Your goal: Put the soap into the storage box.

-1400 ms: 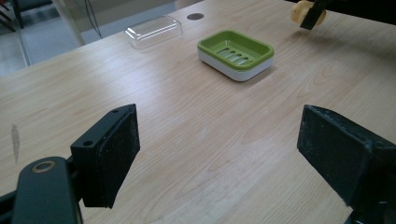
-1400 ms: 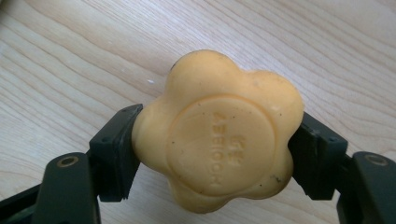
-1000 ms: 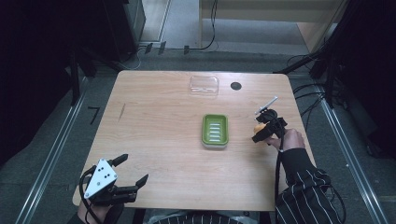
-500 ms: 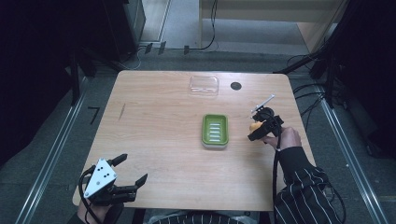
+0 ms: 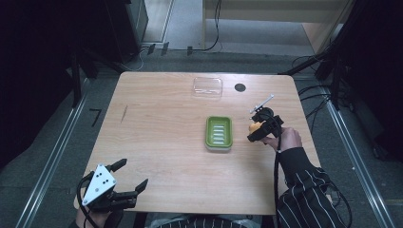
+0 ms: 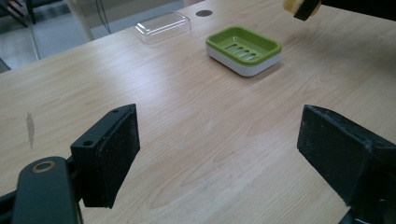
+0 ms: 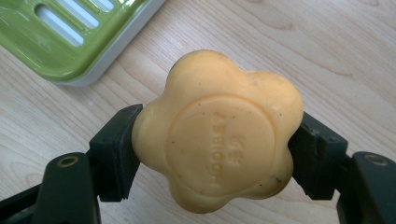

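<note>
A flower-shaped orange soap bar [image 7: 219, 128] is clamped between the black jaws of my right gripper [image 5: 257, 129], which hangs above the table just right of the green soap dish [image 5: 219, 132]. In the right gripper view a corner of that slotted dish [image 7: 65, 32] lies at the upper left, below the soap. My left gripper [image 5: 127, 178] rests at the table's near left corner, its jaws wide apart with bare wood between them; its pads [image 6: 112, 154] frame the green dish [image 6: 243, 46] farther off.
A clear plastic lid [image 5: 207, 87] lies at the far edge of the wooden table [image 5: 157, 133], beside a dark round hole [image 5: 240, 87]. A striped sleeve [image 5: 304, 190] enters from the lower right. Cables trail on the floor to the right.
My right gripper has carried the soap leftward and a little nearer, closing on the green dish. The left gripper has stayed put.
</note>
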`<state>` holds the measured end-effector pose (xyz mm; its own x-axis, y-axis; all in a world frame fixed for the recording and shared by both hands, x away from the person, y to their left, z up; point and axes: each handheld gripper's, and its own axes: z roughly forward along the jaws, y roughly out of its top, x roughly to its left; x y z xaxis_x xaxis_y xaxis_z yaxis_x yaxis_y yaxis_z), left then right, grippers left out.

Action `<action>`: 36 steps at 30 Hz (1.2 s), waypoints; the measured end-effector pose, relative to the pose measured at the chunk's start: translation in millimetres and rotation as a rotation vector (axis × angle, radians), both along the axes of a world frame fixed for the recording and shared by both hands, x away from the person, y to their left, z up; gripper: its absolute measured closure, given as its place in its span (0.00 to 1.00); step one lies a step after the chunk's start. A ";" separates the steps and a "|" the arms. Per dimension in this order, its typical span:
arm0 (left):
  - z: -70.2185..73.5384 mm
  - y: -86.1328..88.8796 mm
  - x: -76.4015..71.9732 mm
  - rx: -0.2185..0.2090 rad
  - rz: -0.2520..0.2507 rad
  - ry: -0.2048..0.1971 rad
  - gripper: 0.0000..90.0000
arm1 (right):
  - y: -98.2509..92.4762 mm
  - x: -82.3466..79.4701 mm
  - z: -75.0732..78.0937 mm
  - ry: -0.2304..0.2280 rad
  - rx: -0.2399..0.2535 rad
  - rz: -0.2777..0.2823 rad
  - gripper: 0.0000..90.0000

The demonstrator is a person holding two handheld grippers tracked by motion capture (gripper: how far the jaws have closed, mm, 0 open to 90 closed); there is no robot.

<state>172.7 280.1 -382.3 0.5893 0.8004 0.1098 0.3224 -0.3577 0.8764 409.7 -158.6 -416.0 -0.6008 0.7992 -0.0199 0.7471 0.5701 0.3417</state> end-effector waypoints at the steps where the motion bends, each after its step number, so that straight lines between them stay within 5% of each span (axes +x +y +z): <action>1: -0.1 0.0 0.1 -0.003 0.001 -0.001 0.15 | 1.1 0.0 0.5 -0.003 0.002 0.000 0.31; 36: -0.2 3.2 -5.6 0.001 0.024 0.003 0.15 | 37.3 2.5 16.7 -0.091 0.029 0.091 0.31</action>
